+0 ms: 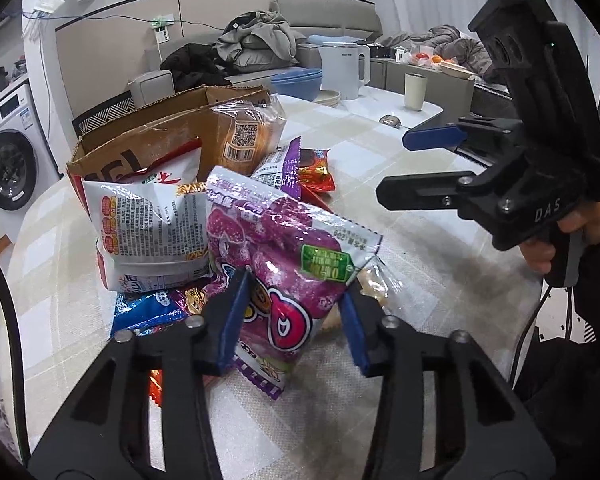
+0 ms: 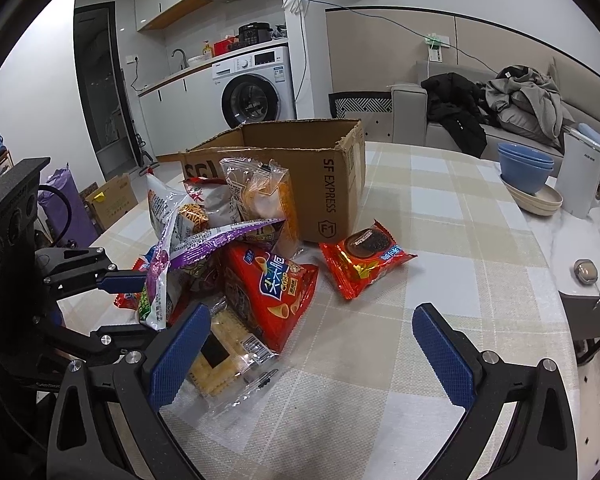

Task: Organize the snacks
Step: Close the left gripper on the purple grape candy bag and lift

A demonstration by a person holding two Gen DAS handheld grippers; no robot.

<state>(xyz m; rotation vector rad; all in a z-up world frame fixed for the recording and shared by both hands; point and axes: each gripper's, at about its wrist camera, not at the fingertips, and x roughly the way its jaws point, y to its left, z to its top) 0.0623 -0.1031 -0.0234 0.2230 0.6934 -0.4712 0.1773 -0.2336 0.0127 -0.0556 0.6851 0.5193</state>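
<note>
Left gripper (image 1: pixel 290 320) has its blue pads on either side of a purple candy bag (image 1: pixel 284 248), and from the right wrist view the bag looks pinched and lifted at its lower end, so I'd call that a grip on it. No earlier shot to compare with. Everything else I'll place off the cardboard box (image 2: pixel 300 168), which sits open on the checked tablecloth (image 2: pixel 440 240). That purple bag hangs just in front of the box, over the snack heap. A white chip bag (image 1: pixel 152 224) leans against the box's front wall, and a clear-wrapped bread pack (image 2: pixel 260 196) stands right beside it, touching the box. A red cone-snack bag (image 2: pixel 272 292) lies in front of the box, with a cracker pack (image 2: pixel 224 344) nearer the camera. A red cookie pack (image 2: pixel 364 260) lies alone just off the box's front corner. Right gripper (image 2: pixel 312 352) sits well in front of the box with jaws spread wide, nothing between them.
</note>
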